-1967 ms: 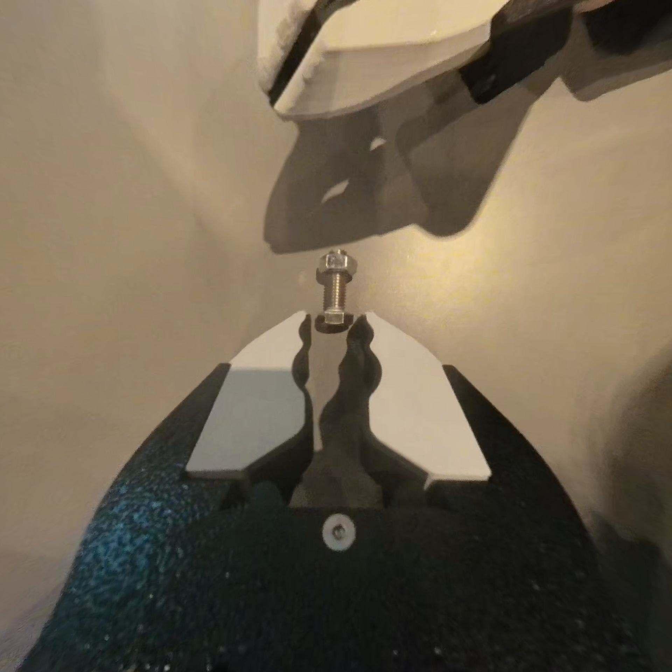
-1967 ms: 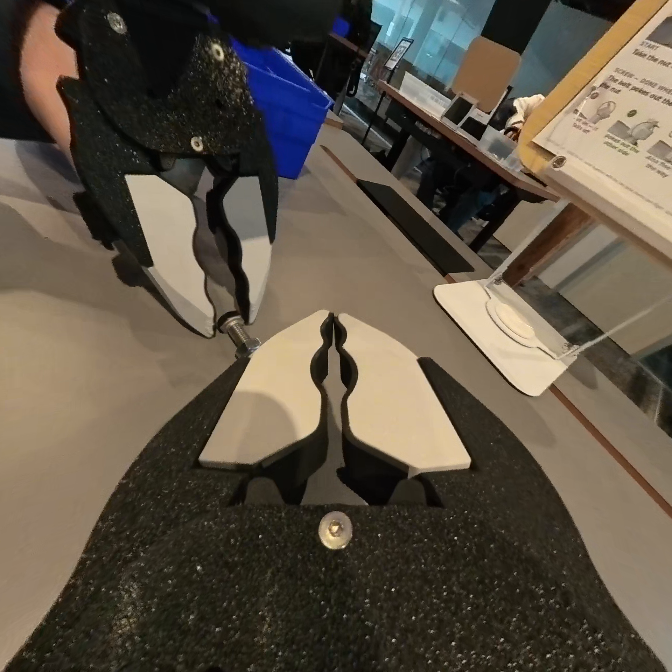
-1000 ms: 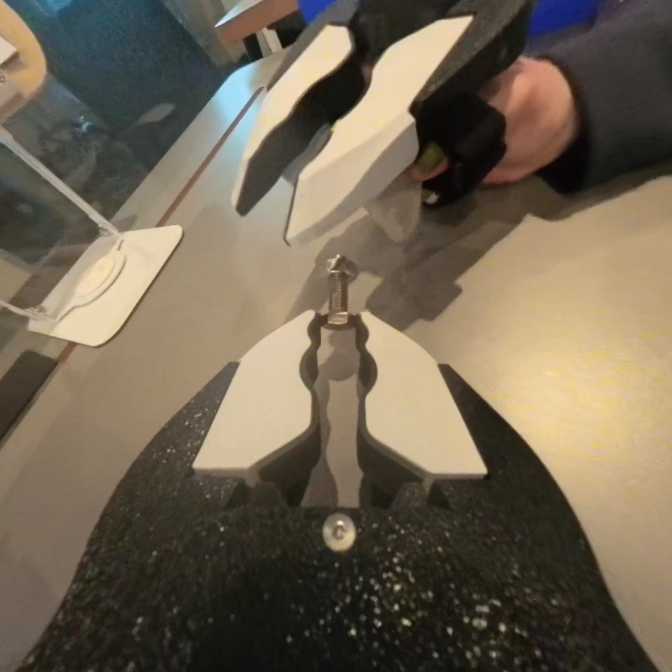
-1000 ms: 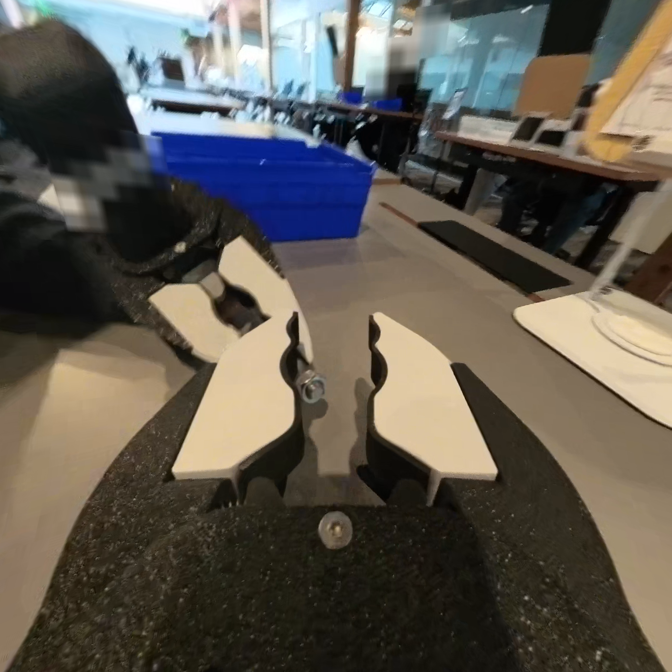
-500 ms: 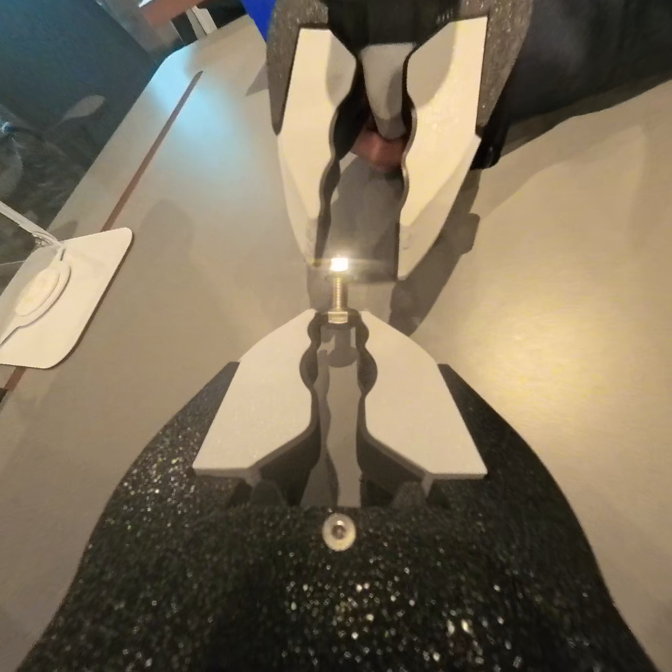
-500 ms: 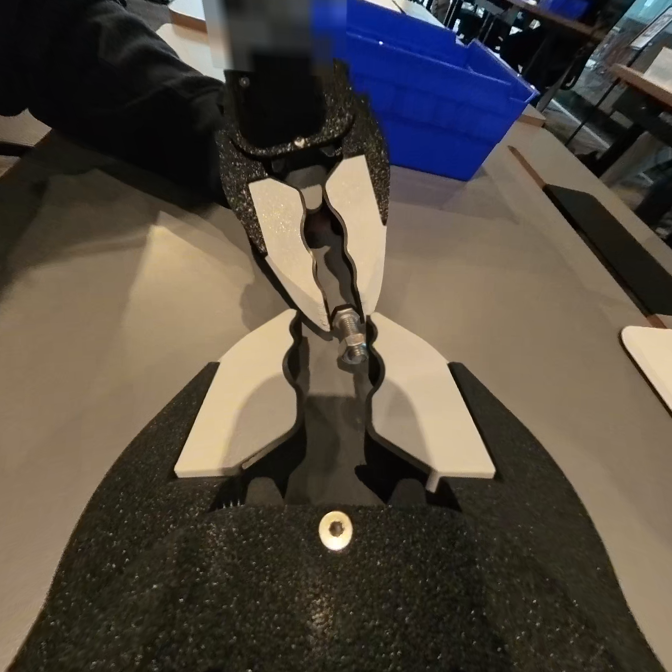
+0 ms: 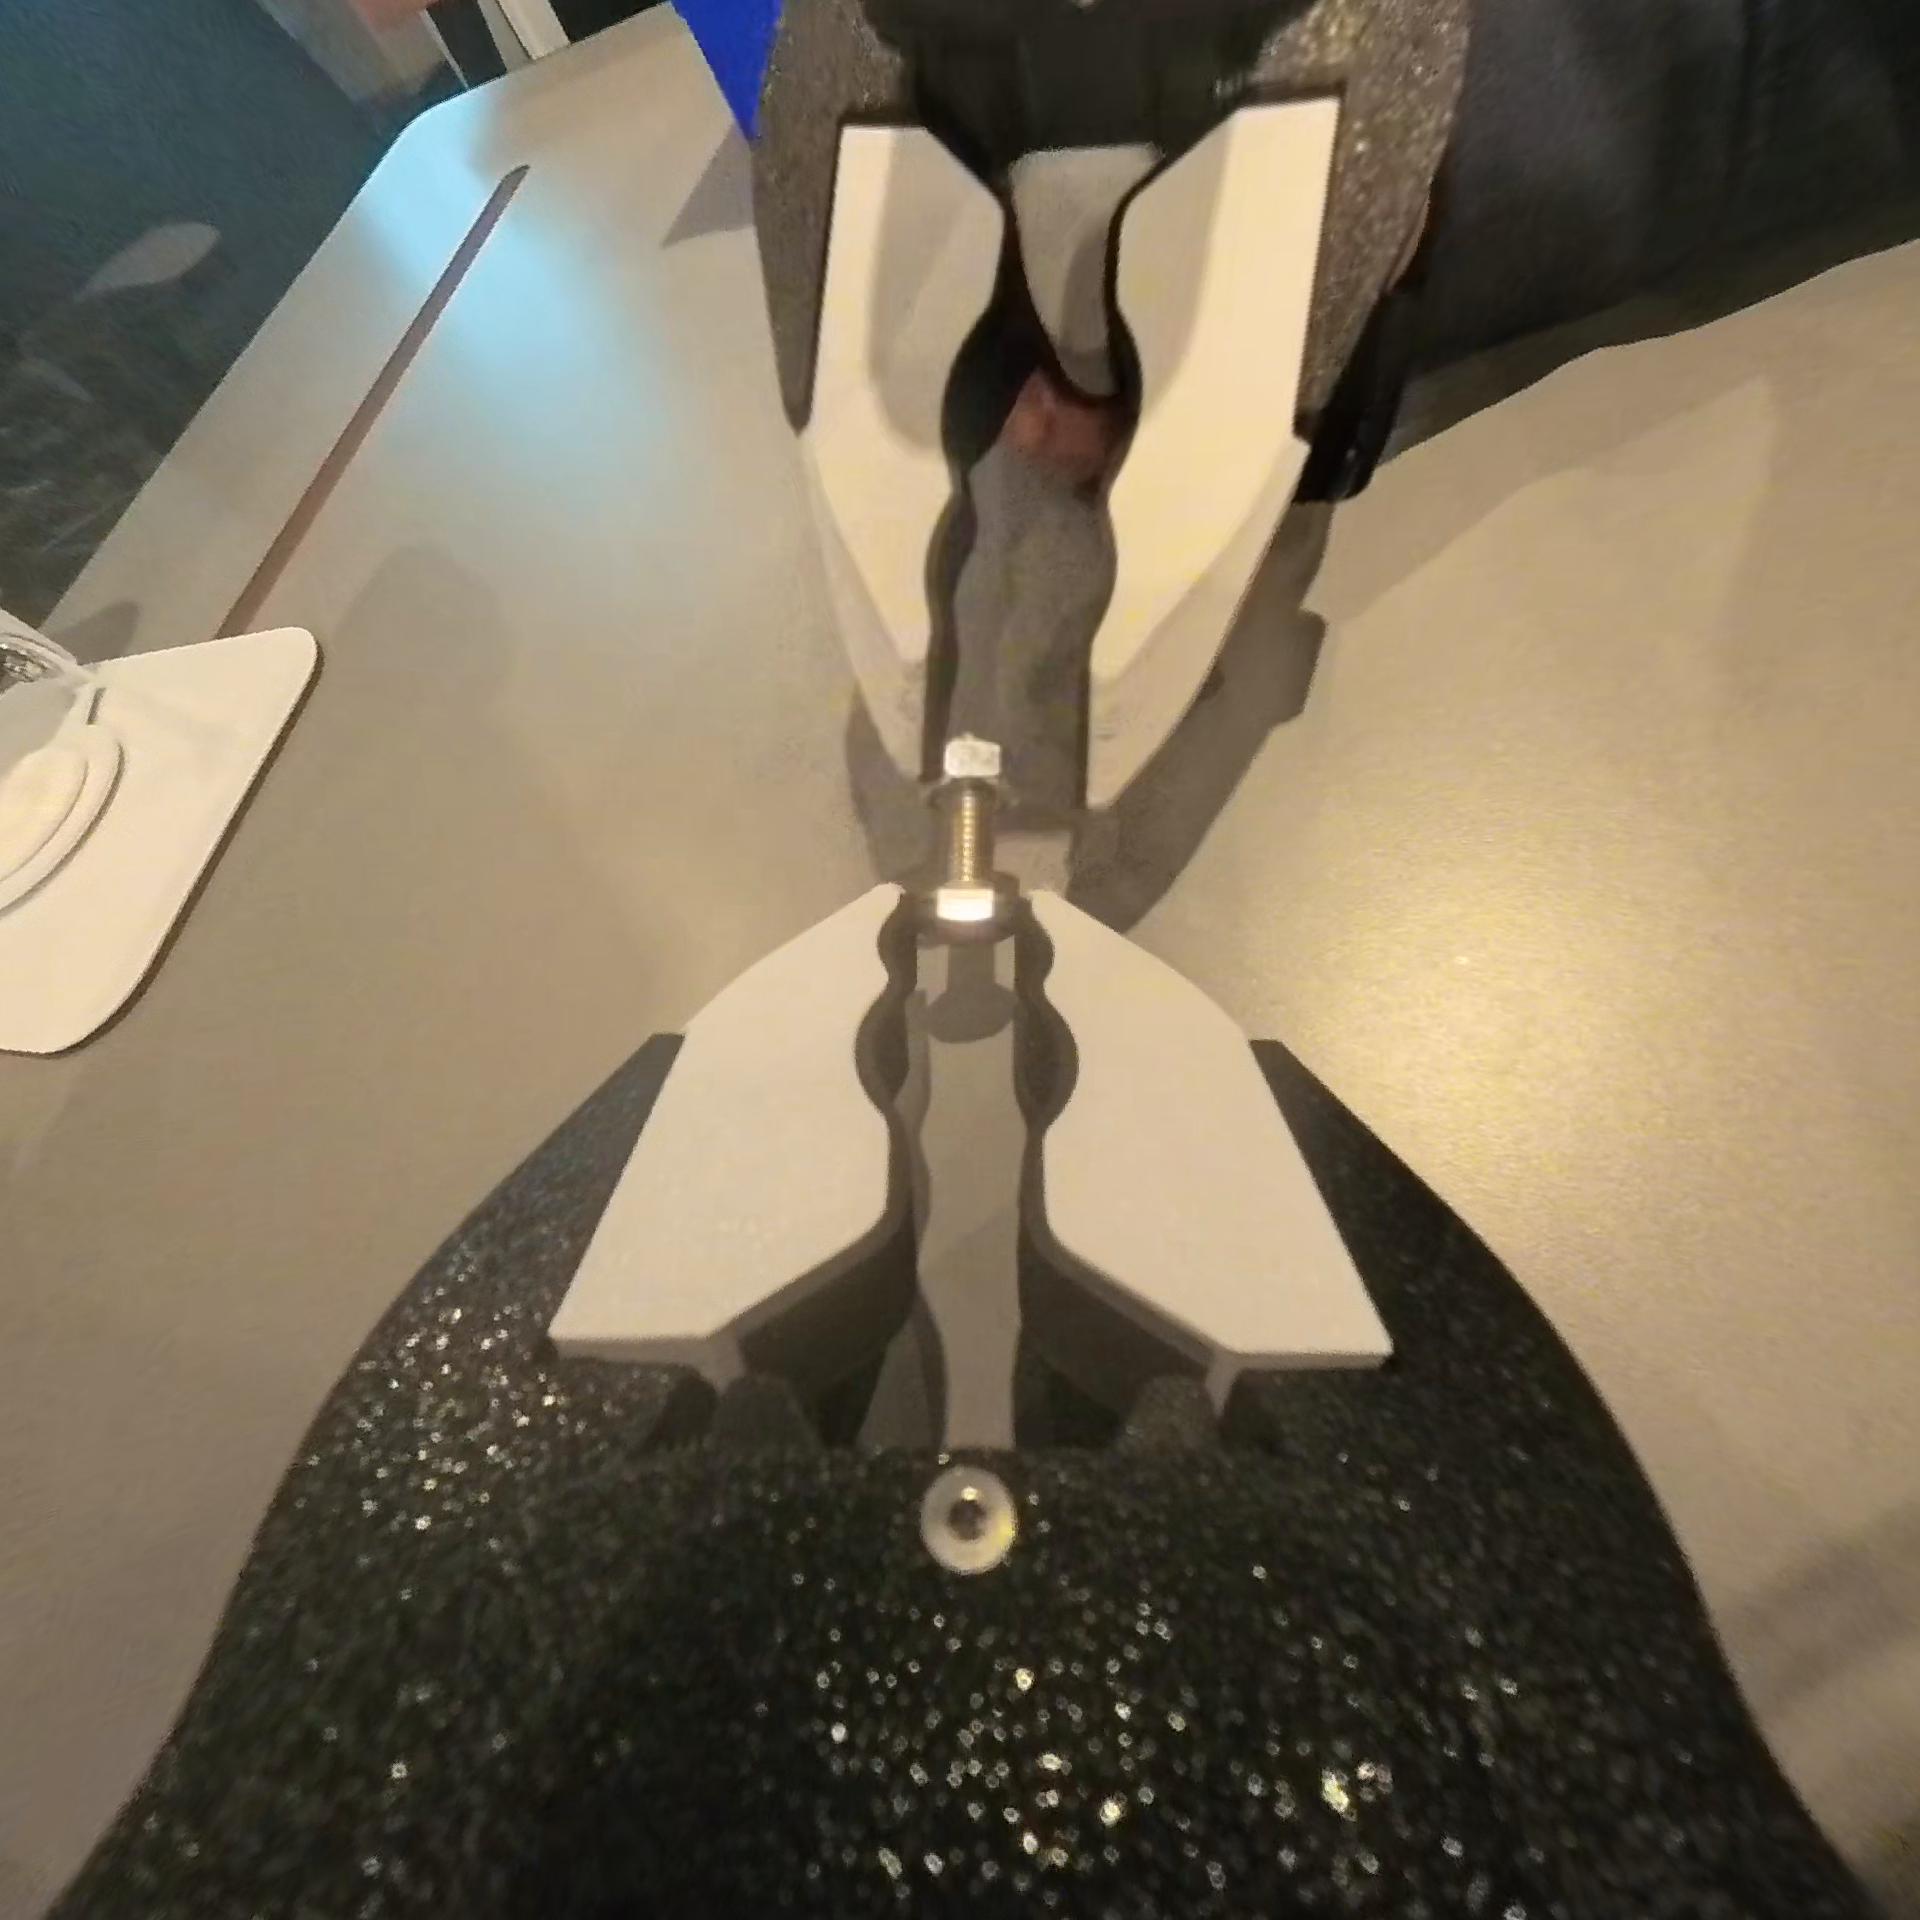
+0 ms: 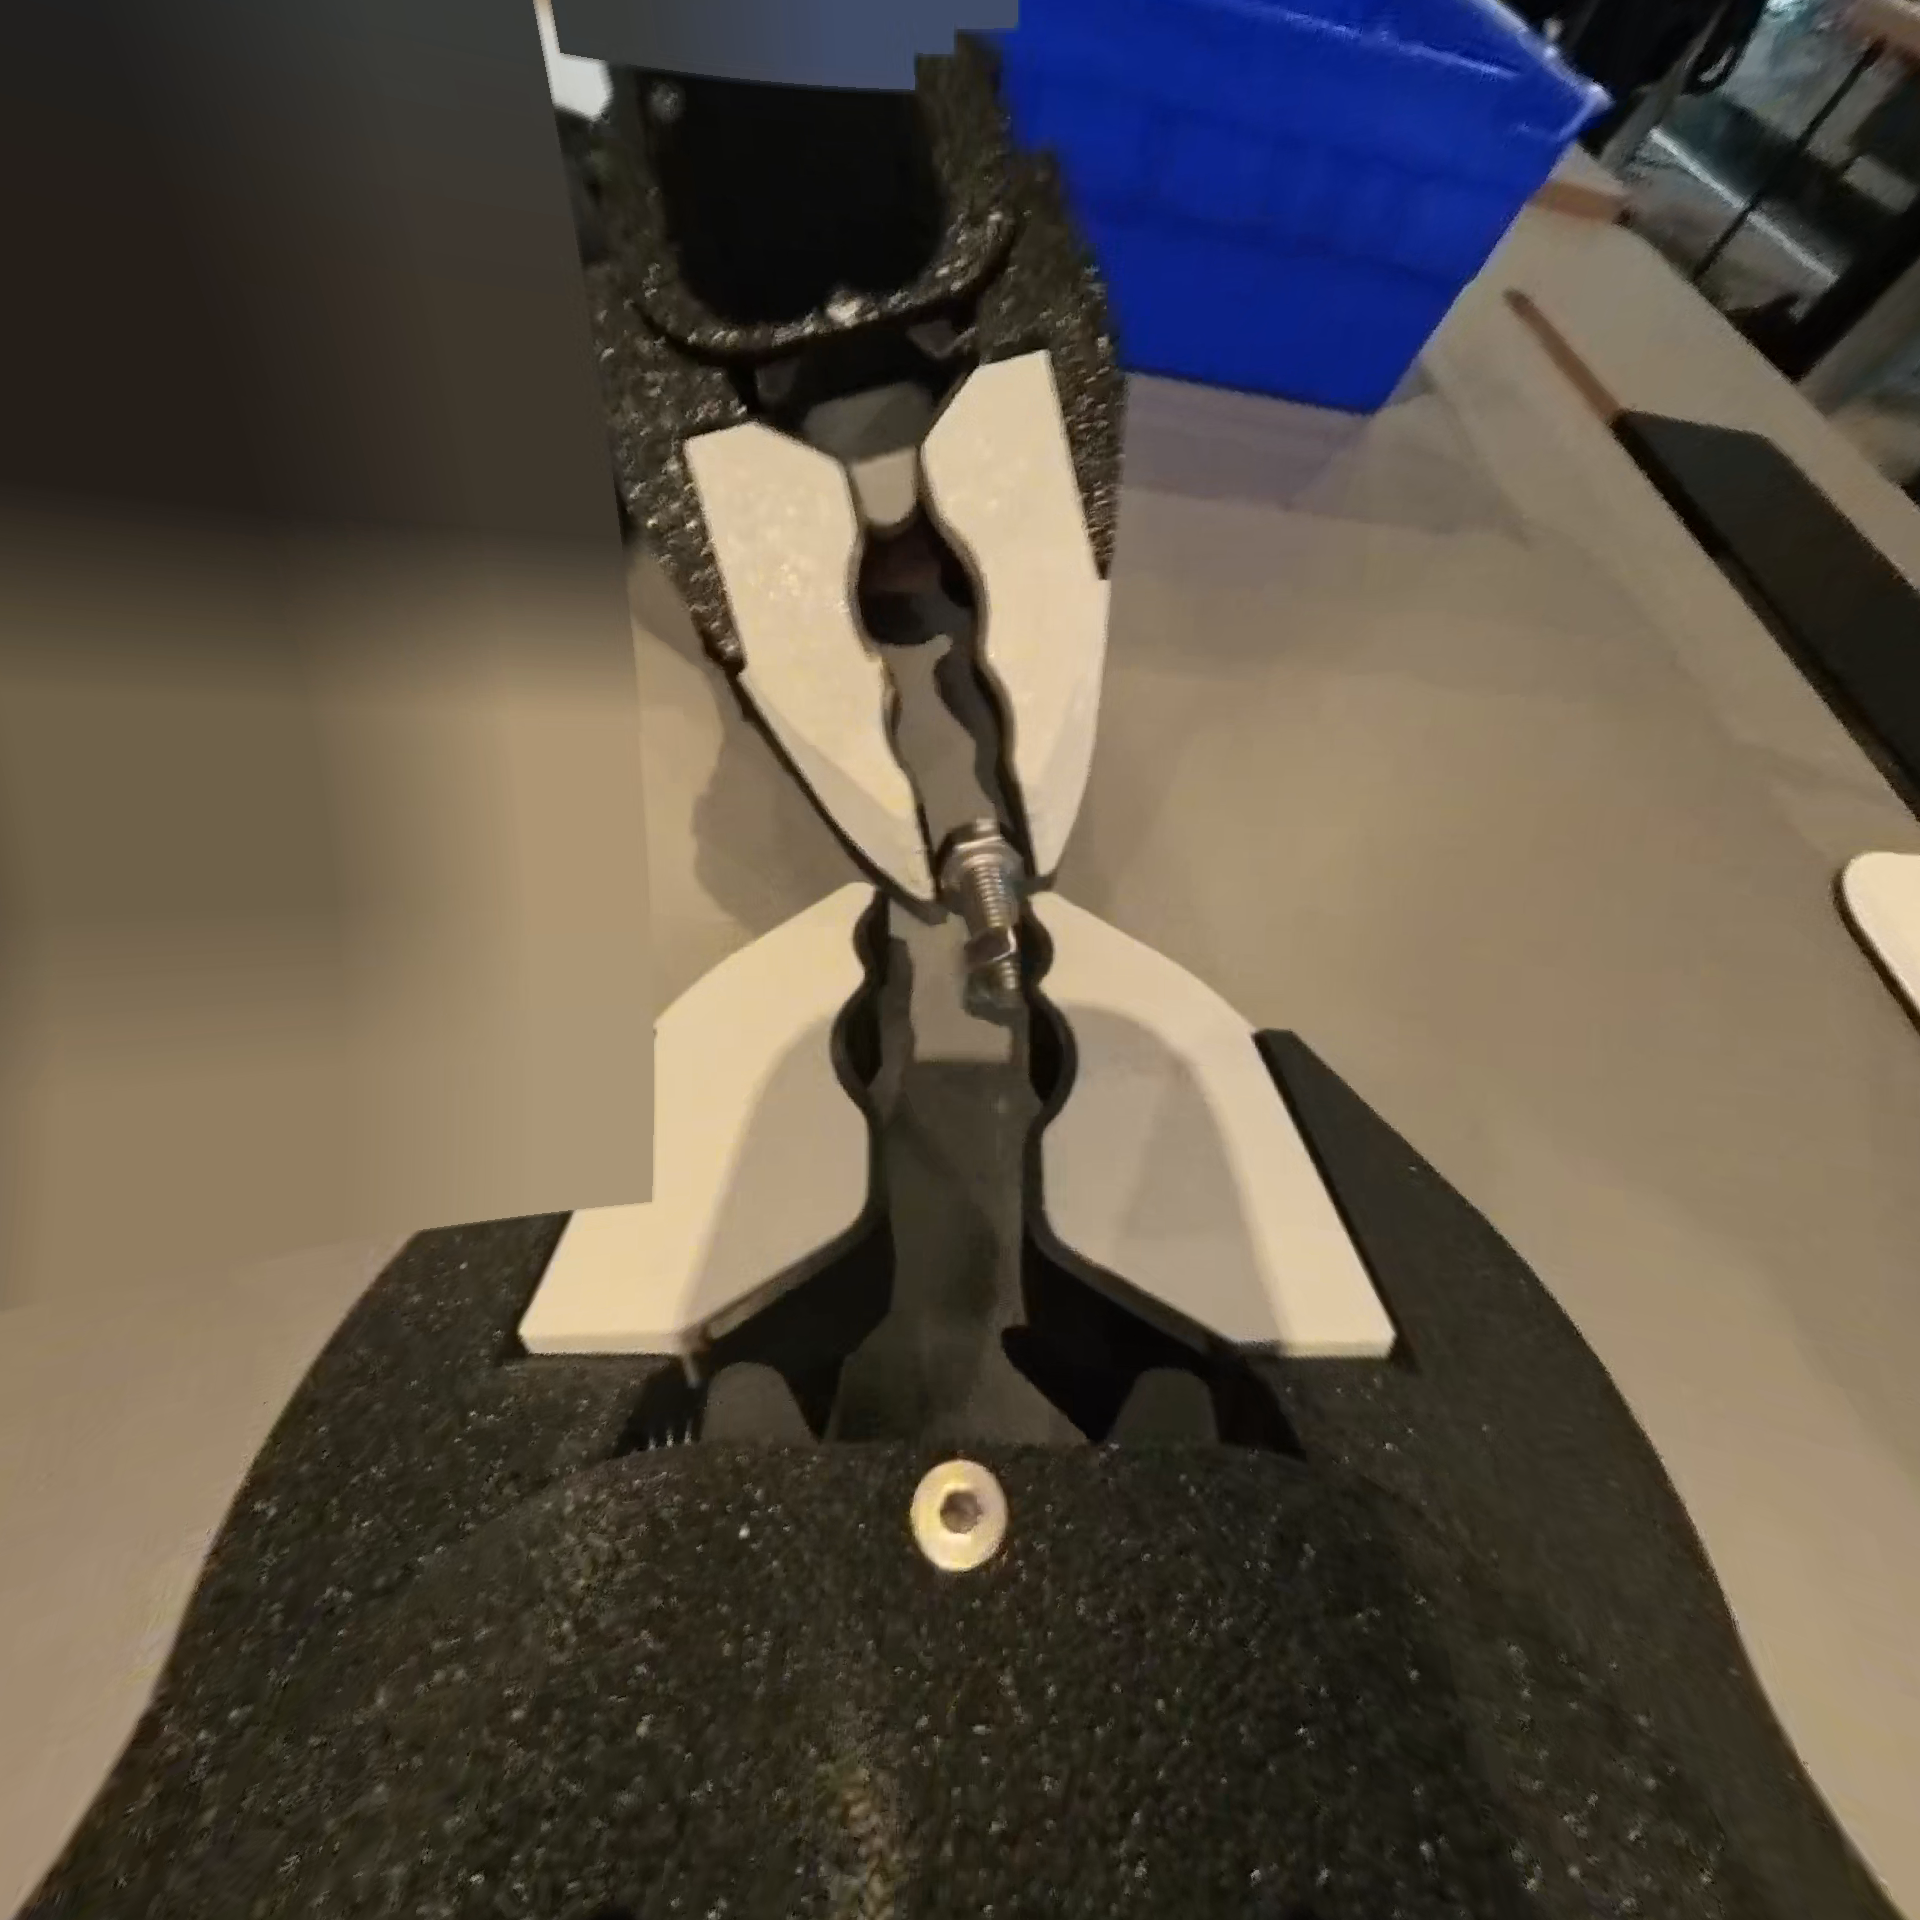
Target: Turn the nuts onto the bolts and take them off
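Note:
A steel bolt [image 7: 964, 831] points forward from my left gripper [image 7: 961, 914], which is shut on its hex head just above the grey table [image 7: 1507, 935]. A nut [image 7: 971, 758] sits at the bolt's far end. My right gripper [image 7: 1003, 748] faces the left one head-on; its jaws stand open on either side of the nut with a gap. In the right wrist view the nut [image 8: 987, 951] lies between my right gripper's [image 8: 961, 914] tips, nearer the right finger. The left gripper [image 8: 977, 873] holds the bolt [image 8: 982, 894] from the far side.
A white stand base [image 7: 135, 831] with a clear panel sits at the table's left. A blue bin [image 8: 1247, 187] stands behind the left gripper. A black mat [image 8: 1787, 540] lies at the far right, and a dark sleeve [image 7: 1662, 156] is behind the right gripper. The grippers are tip to tip, or close to it.
The right gripper has swung round to face the left one and moved in until its open fingers straddle the nut. The left gripper has kept its hold on the bolt.

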